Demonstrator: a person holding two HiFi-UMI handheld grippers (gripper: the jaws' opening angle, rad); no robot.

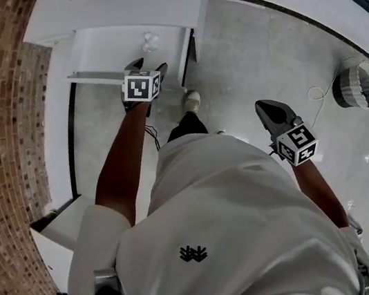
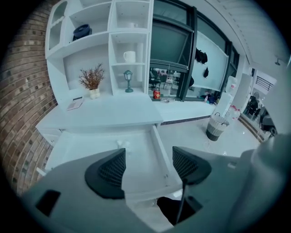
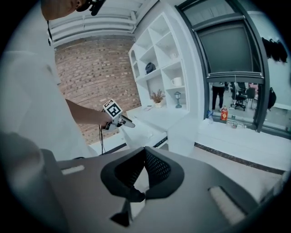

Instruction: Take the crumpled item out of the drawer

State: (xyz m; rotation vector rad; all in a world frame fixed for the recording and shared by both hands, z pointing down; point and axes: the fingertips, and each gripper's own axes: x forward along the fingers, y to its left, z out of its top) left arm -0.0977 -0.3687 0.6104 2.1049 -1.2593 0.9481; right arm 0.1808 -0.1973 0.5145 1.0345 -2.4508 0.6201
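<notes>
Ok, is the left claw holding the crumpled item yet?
No, the left claw is open with nothing between its jaws, and the crumpled item lies in the open drawer beyond it.

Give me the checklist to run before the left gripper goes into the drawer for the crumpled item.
1. Drawer open: ok, it is pulled out below the desk top.
2. Crumpled item reachable: ok, it lies alone on the drawer floor with nothing over it.
3. Left gripper ready: ok, jaws apart with nothing between them.
4. Left gripper lined up: not ok, the item sits toward the left jaw's side rather than centred in the gap.
5. Right gripper out of the way: ok, it is shut, empty and held over the floor away from the drawer.
6. Item gripped: not ok, neither gripper touches it.
</notes>
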